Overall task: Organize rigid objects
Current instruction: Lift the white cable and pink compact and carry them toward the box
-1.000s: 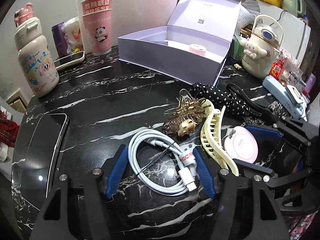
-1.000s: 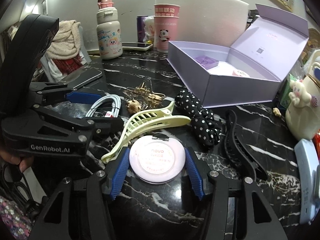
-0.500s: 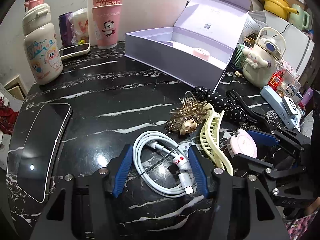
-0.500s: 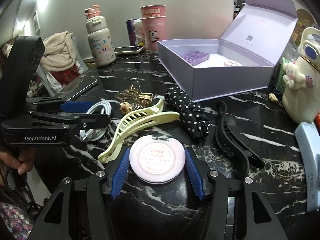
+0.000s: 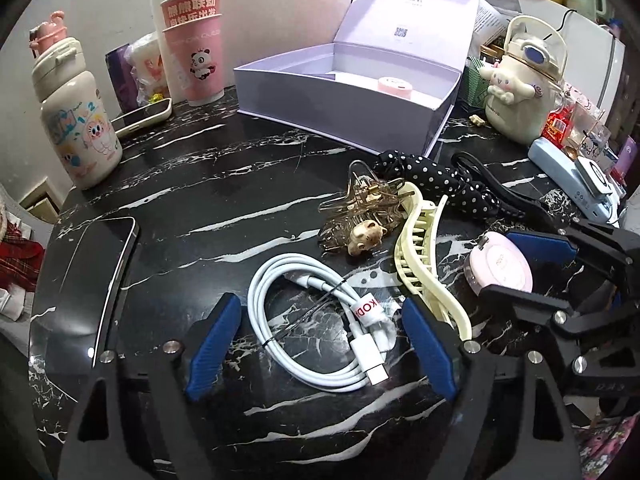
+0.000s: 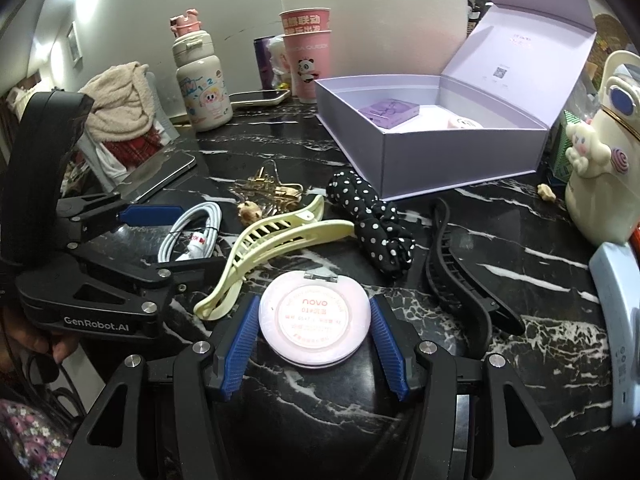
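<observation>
My right gripper (image 6: 314, 316) is shut on a round pink compact (image 6: 314, 316) and holds it just above the black marble table (image 6: 460, 216); both also show in the left wrist view (image 5: 502, 268). My left gripper (image 5: 320, 320) is open, its blue pads either side of a coiled white cable (image 5: 320, 320) that lies on the table. An open lilac box (image 6: 432, 140) stands at the back with a purple item and a pink item inside.
A cream hair claw (image 6: 276, 240), a gold clip with a bear charm (image 5: 360, 216), a polka-dot scrunchie (image 6: 372, 224) and a black hair claw (image 6: 460, 276) lie between grippers and box. A phone (image 5: 84, 280) lies left. Bottles, cups and a Cinnamoroll jug (image 6: 604, 160) ring the table.
My right gripper has closed on the pink compact and lifted it slightly. My left gripper has drawn back a little from the cable and stays open.
</observation>
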A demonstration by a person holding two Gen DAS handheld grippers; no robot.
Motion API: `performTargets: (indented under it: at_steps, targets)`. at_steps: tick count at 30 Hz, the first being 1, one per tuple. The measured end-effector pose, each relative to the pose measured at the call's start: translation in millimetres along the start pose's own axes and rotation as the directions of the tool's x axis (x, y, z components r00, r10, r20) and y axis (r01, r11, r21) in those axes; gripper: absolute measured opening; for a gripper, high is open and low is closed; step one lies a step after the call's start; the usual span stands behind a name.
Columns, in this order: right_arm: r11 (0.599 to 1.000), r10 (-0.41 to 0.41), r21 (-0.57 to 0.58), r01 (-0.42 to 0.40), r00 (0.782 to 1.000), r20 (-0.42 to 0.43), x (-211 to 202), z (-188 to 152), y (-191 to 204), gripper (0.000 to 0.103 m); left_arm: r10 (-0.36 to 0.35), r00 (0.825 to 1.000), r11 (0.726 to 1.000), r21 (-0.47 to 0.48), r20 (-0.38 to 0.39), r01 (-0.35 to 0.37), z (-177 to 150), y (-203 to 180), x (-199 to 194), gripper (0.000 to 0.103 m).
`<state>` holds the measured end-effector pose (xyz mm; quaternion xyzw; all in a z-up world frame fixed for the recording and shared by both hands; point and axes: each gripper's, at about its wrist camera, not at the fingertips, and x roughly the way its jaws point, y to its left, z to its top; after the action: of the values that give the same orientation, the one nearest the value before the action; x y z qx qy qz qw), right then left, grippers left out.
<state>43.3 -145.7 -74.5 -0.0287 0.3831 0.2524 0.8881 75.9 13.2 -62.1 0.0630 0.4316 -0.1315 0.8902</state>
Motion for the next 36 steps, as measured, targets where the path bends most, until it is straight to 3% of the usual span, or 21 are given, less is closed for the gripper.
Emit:
performTargets:
  at_steps: [5,22,29,36]
  targets:
    - [1.0,0.015,0.001,-0.015,1.0,0.012,0.2,-0.5,-3.7,0.056,-0.03,1.0,0.999,0.014,0.01,0.03,-0.3,-0.9,-4.4,0.066]
    - [0.999,0.034,-0.008,-0.034,0.998,0.044,-7.6,5.8,-7.0,0.056,-0.048,0.999,0.998,-0.039,0.016,0.049,4.1,7.7,-18.0,0.052]
    - [0.999,0.034,-0.011,-0.034,0.997,0.071,-16.1,11.9,-8.8,0.056,-0.058,0.997,0.998,-0.025,0.042,0.06,13.8,4.4,-26.6,0.051]
    - [1.0,0.025,-0.004,-0.024,0.996,0.082,-20.1,13.7,-10.2,0.056,0.005,1.0,1.0,-0.019,-0.01,-0.005,14.5,-0.1,-13.1,0.052]
